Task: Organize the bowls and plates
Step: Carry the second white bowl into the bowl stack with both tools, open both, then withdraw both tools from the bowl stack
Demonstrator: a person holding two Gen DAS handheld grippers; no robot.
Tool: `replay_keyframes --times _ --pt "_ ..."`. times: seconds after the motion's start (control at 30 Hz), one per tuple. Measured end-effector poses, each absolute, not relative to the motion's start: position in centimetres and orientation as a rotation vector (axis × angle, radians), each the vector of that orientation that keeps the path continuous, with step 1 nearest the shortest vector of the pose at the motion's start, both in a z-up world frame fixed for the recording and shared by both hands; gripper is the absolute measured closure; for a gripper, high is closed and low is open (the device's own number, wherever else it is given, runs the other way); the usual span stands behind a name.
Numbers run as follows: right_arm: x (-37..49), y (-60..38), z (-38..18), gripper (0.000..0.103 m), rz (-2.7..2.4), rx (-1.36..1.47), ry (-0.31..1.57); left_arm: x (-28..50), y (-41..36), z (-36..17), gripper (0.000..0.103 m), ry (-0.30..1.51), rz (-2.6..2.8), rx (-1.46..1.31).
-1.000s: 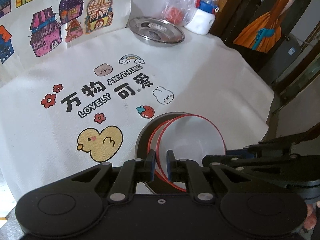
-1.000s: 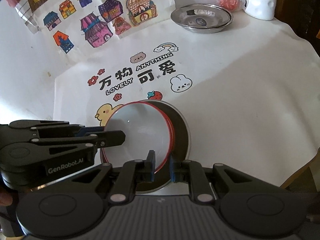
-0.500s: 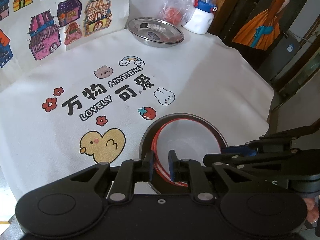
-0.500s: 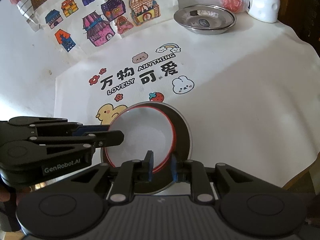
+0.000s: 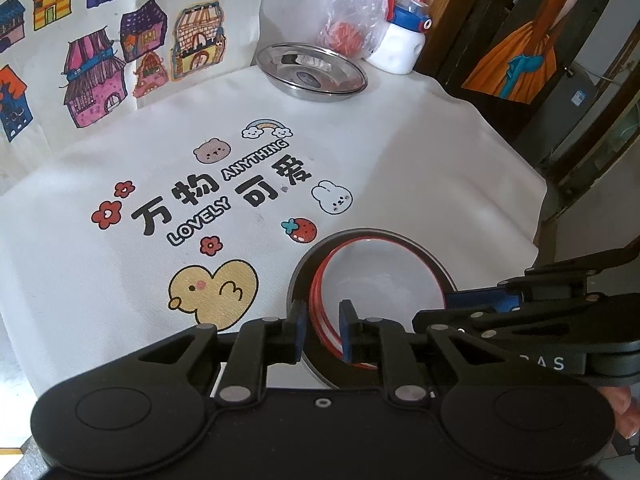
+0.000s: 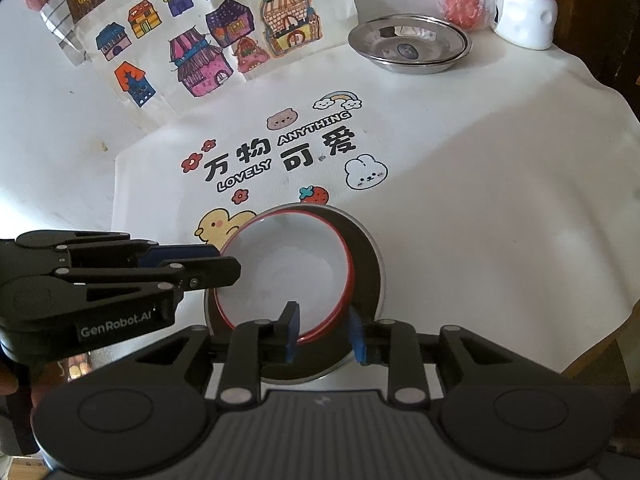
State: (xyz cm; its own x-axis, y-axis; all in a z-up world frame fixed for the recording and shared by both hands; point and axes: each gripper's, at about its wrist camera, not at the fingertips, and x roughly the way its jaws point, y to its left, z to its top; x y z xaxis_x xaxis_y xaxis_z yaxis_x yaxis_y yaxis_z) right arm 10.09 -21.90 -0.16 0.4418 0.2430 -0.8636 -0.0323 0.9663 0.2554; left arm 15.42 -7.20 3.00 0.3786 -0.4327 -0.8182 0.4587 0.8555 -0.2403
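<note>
Left gripper (image 5: 323, 330): jaws opening, the near-left rim of the white red-rimmed bowl (image 5: 380, 280) in the gap, pads not visibly pressing on it. Right gripper (image 6: 325, 336): jaws opening wider, straddling the bowl's near rim, blue pads clear of it on both sides. Neither has a hold.

White red-rimmed bowl sits inside the dark round metal plate (image 6: 370, 268), near the table's front edge, pushed toward the plate's left side. From the left wrist view a second red rim shows just under the first, so probably nested bowls.

Judgement: this is the release after setting the bowl down. To finish cleanly, let both sets of jaws clear the rim fully, then draw each gripper back and up along its own line; dragging sideways would tip the bowl or slide the plate off the front edge.

Surface: white tablecloth (image 5: 400, 152) printed with a duck, strawberry, rabbit and lettering. At the back edge, stacked shiny steel dishes (image 5: 312, 74), and beside them a clear plastic bag with something red (image 5: 348, 28) and a white bottle with a blue-and-red cap (image 5: 402, 46) near the back right corner. Cloth with drawn houses (image 5: 96, 60) hangs behind.
</note>
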Motion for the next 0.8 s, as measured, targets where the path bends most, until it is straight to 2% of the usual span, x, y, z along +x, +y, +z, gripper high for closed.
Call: replay_keyframes --times 0.07,0.2,0.3,0.47,0.53,0.7,0.8 --pt "9.9 -22.0 0.1 0.066 0.177 0.222 1.094 15.3 -7.1 3.1 0.082 1.031 -0.568 0.029" --pt "9.4 -22.3 0.6 0.047 0.173 0.224 1.062 15.0 -6.9 3.5 0.073 1.009 -0.563 0.035" --pt "9.0 -22.6 0.9 0.041 0.18 0.232 1.044 14.7 -6.5 4.0 0.07 0.984 -0.558 0.024" --pt "8.4 -23.2 1.8 0.03 0.181 0.234 1.012 14.2 -6.1 5.1 0.056 0.944 -0.55 0.019" --pt "8.0 -23.4 2.2 0.02 0.191 0.241 0.995 14.0 -5.9 5.4 0.053 0.93 -0.546 0.019" --pt "6.6 -23.6 3.4 0.005 0.215 0.226 0.929 13.6 -5.3 5.8 0.039 0.898 -0.53 0.012" --pt "5.6 -23.3 4.0 0.001 0.224 0.199 0.885 13.4 -4.7 5.8 0.03 0.888 -0.522 0.0"
